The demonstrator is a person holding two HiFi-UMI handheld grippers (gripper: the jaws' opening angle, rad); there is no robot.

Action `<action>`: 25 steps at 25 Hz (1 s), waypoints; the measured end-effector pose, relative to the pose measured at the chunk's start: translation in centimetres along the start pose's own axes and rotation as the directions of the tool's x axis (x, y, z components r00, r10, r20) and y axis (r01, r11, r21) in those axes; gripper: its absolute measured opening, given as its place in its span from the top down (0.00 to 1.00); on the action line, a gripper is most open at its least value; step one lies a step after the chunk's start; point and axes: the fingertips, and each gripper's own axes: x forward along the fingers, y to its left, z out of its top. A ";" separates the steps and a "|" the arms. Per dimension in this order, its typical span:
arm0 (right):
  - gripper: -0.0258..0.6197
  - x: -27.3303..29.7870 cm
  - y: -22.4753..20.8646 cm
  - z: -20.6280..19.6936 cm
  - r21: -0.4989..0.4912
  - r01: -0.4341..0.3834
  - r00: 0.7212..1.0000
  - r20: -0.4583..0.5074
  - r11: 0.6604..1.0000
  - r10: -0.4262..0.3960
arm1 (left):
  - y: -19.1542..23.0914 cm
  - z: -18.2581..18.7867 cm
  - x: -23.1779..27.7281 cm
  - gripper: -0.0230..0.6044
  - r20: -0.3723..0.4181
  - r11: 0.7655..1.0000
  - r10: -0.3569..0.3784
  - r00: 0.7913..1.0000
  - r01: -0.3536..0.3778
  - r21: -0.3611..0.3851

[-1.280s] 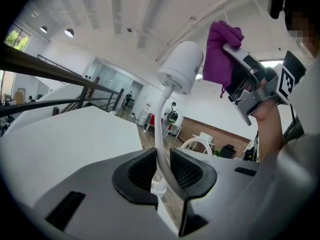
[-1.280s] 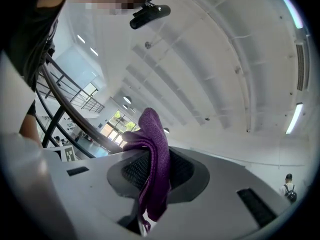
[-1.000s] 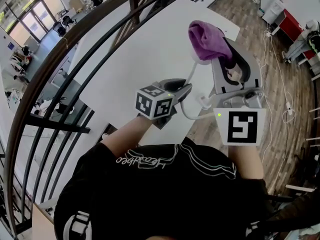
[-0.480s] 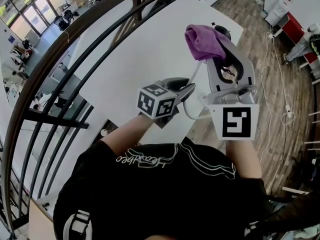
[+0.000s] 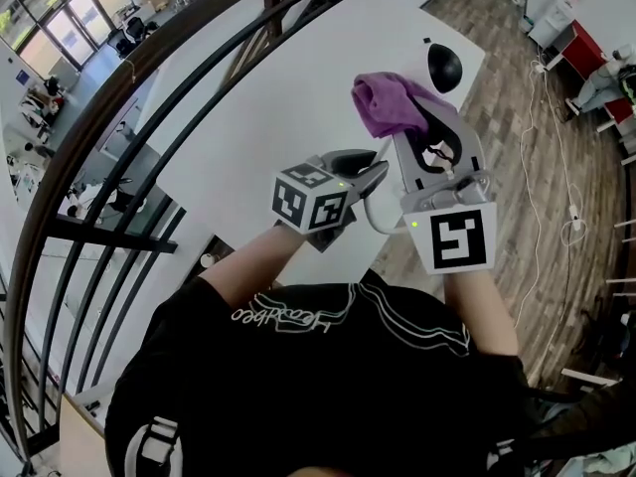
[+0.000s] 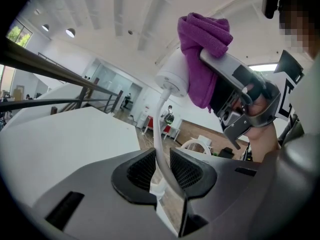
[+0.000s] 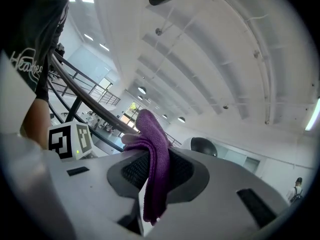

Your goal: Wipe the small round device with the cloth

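The small round white device (image 6: pixel 172 76) rides on a white stem (image 6: pixel 159 129). My left gripper (image 6: pixel 161 166) is shut on that stem. In the head view the left gripper (image 5: pixel 370 172) sits low in the middle, and the device is hidden behind the cloth. The purple cloth (image 5: pixel 388 102) is bunched in my right gripper (image 5: pixel 422 117), which is shut on it. In the left gripper view the cloth (image 6: pixel 202 59) lies against the right side of the device. In the right gripper view the cloth (image 7: pixel 155 154) hangs between the pads of the right gripper (image 7: pixel 155 171).
A white table (image 5: pixel 278 97) stretches ahead, with a round black-faced object (image 5: pixel 442 66) near its far right corner, which also shows as the object (image 7: pixel 204 146). A dark railing (image 5: pixel 149 117) curves along the left. Wooden floor with loose cables (image 5: pixel 542 167) lies to the right.
The right gripper has come down and to the left with the cloth, closer to the left gripper. The black-faced object on the table has come into view. The left gripper has not moved.
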 end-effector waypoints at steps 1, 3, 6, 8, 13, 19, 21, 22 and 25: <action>0.86 0.0 0.1 -0.3 0.000 -0.005 1.000 -0.007 1.000 0.005 | -0.1 0.0 0.1 0.83 0.000 1.000 0.001 1.000 -0.001 0.000; 0.86 0.0 0.4 -0.8 0.005 -0.015 1.000 -0.014 1.000 0.015 | -0.2 0.1 0.2 0.83 0.000 1.000 0.001 1.000 -0.001 -0.001; 0.86 0.2 0.9 -1.1 0.012 -0.033 0.999 -0.018 0.999 0.033 | -0.1 0.2 0.0 0.83 0.000 1.000 0.001 1.000 -0.001 -0.001; 0.86 0.3 1.1 -1.5 0.023 -0.046 0.999 -0.019 0.999 0.047 | -0.1 0.2 0.1 0.83 0.001 1.000 0.008 1.000 -0.008 0.007; 0.86 0.5 2.3 -2.3 0.078 -0.098 0.995 -0.012 0.992 0.099 | 0.1 -0.2 -0.1 0.83 0.004 0.999 0.030 1.000 -0.030 0.036; 0.86 0.1 2.9 -2.9 0.137 -0.214 0.976 0.000 0.967 0.216 | -0.1 0.2 0.1 0.83 0.012 0.998 0.048 0.999 -0.048 0.044; 0.86 -0.3 2.9 -3.1 0.165 -0.251 0.968 0.019 0.954 0.251 | -0.3 0.3 0.4 0.83 0.011 0.997 0.062 0.998 -0.063 0.051; 0.86 -0.6 2.9 -3.1 0.171 -0.267 0.963 0.030 0.948 0.266 | -0.5 0.3 0.4 0.83 0.010 0.996 0.070 0.998 -0.070 0.057; 0.86 -1.6 2.7 -2.8 0.169 -0.306 0.952 0.061 0.937 0.299 | -0.6 0.3 0.5 0.83 0.011 0.993 0.090 0.996 -0.090 0.071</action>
